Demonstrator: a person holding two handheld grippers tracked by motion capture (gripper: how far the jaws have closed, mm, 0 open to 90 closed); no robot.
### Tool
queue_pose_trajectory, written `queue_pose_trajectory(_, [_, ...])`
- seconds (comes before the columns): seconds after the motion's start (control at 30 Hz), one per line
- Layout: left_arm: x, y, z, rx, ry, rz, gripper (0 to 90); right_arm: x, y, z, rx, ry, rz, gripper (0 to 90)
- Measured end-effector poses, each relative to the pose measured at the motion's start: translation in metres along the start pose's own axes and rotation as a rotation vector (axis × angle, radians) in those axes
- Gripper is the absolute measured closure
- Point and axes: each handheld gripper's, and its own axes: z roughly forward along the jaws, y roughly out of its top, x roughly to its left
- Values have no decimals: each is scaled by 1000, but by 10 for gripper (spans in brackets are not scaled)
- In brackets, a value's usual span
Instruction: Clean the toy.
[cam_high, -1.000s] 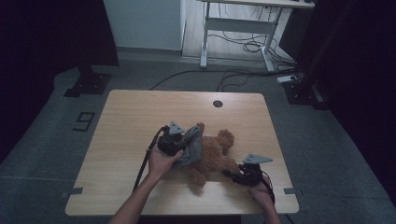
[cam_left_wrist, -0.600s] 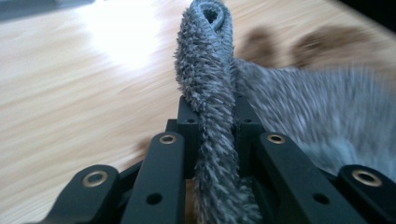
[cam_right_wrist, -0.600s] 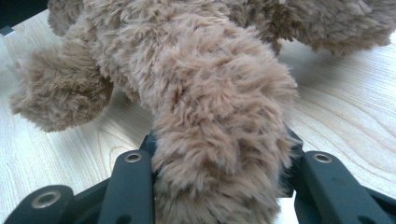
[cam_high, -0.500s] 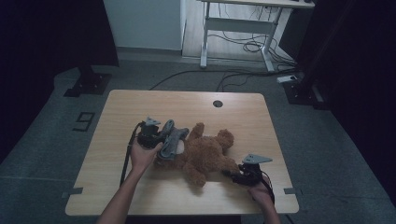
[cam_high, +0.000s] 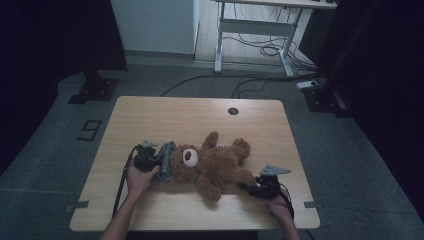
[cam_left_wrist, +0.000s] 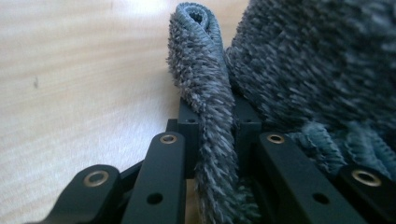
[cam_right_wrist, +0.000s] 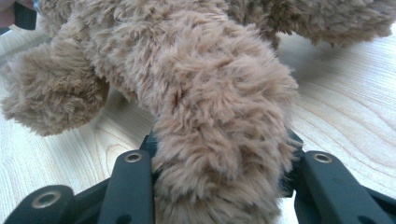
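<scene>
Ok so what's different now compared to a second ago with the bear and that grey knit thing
The left gripper, shut on the grey knit piece, has carried it leftward and down, from over the teddy bear's body to beside its head. The bear has turned with the pull and now lies stretched out with its muzzle showing. The right gripper stayed in place, clamped on the bear's leg. The table is unchanged.

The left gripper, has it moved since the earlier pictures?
Yes. The left gripper, shut on the grey cloth, has moved toward the table's left edge.
</scene>
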Motion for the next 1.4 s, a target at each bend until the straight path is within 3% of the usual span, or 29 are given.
queue_pose_trajectory(0.13, [2, 2, -10, -26, -12, -6, 774, 0, 0, 2, 6, -5, -2, 555])
queue_pose_trajectory(0.27, [-1, 19, -43, -134, -45, -6, 771, 1, 0, 6, 9, -17, -2, 555])
queue_pose_trajectory(0.37, [-14, 37, -69, -220, -89, 22, 770, 0, 3, 11, 7, -36, -10, 555])
queue_pose_trajectory(0.47, [-31, 59, -81, -265, -147, 54, 771, -1, 7, 15, 0, -48, -6, 557])
queue_pose_trajectory(0.63, [-66, 96, -67, -238, -188, 140, 771, -3, 12, 24, -2, -72, -14, 565])
queue_pose_trajectory(0.73, [-80, 108, -44, -166, -176, 163, 771, -4, 16, 30, 4, -95, -28, 567])
queue_pose_trajectory(0.83, [-84, 104, -21, -95, -172, 161, 771, -2, 18, 33, 4, -106, -36, 567])
queue_pose_trajectory(0.9, [-82, 95, -12, -78, -186, 147, 771, -2, 17, 32, 7, -100, -34, 565])
queue_pose_trajectory(1.0, [-74, 83, -13, -100, -222, 103, 770, -1, 16, 28, 12, -86, -42, 536])
queue_pose_trajectory(1.13, [-76, 72, -19, -110, -219, 120, 771, 5, 16, 18, 3, -81, -57, 455])
queue_pose_trajectory(1.4, [-82, 47, -26, -156, -229, 138, 772, 10, 24, -9, -123, -44, -37, 334])
